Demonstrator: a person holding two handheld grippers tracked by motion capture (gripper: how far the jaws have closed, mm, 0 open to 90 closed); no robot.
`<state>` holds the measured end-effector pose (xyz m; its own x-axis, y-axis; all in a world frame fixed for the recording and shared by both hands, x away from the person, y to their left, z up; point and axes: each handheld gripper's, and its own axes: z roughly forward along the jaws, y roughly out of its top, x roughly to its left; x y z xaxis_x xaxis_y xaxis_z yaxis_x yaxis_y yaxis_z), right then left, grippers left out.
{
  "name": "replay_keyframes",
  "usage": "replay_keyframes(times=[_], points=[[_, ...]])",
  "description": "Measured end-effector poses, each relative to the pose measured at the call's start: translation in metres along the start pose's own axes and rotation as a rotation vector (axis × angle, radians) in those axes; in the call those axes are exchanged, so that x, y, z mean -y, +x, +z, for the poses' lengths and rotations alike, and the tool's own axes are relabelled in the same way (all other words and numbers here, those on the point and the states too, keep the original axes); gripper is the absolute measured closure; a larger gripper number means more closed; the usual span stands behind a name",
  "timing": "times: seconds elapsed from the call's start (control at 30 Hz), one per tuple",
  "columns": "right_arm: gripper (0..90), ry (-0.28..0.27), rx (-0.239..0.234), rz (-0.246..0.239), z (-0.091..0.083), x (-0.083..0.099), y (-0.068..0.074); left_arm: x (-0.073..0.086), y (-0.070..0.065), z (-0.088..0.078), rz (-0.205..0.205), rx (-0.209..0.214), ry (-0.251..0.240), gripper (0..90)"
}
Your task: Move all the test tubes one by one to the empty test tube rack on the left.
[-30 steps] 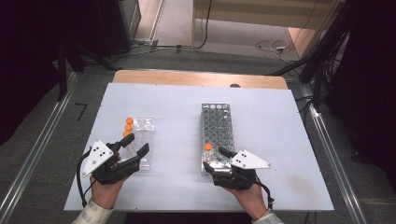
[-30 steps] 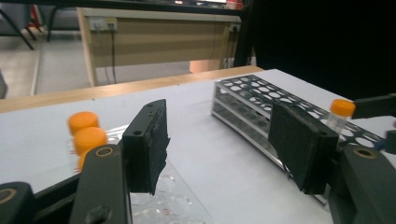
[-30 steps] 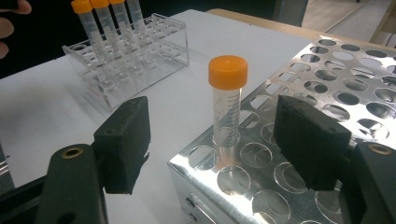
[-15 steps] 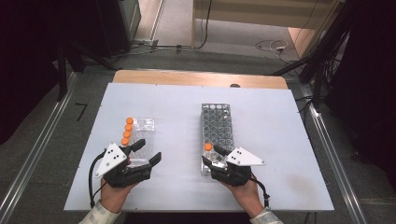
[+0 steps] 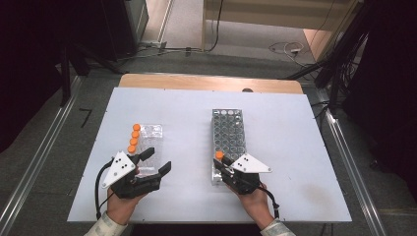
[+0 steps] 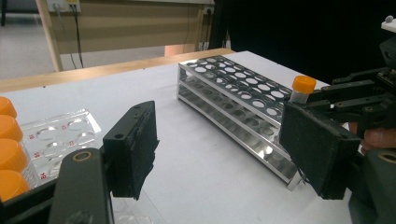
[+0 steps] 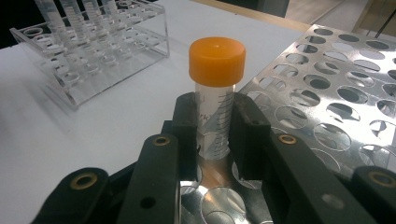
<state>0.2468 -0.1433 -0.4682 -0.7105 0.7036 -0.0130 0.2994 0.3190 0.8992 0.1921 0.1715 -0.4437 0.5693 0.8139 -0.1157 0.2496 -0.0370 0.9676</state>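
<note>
- Clear plastic rack (image 5: 146,142) at the left of the white table (image 5: 295,128), four orange-capped tubes along its left edge.
- Left gripper (image 5: 156,161) just below that rack — jaws wide apart, holding nothing.
- Metal rack (image 5: 228,135) to the right, its holes empty except at the near-left corner.
- Right gripper (image 7: 215,130) clamped on the orange-capped tube (image 7: 215,100), which stands upright at that corner hole.
- Seemingly the tube is being seated: best to keep it vertical, lower straight until it bottoms out, then part the jaws gently — no sideways tug.
</note>
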Motion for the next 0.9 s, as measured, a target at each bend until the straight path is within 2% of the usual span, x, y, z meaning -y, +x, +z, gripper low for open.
replay_keyframes(times=[0.63,0.9], points=[[72.2,-0.118,0.004,-0.011,-0.028,-0.024,0.002,0.001,-0.002,0.001,0.004,0.002,0.004,27.4],[72.3,-0.179,-0.016,-0.007,-0.045,-0.033,0.006,0.0,-0.004,0.001,0.015,0.003,0.0,27.4]])
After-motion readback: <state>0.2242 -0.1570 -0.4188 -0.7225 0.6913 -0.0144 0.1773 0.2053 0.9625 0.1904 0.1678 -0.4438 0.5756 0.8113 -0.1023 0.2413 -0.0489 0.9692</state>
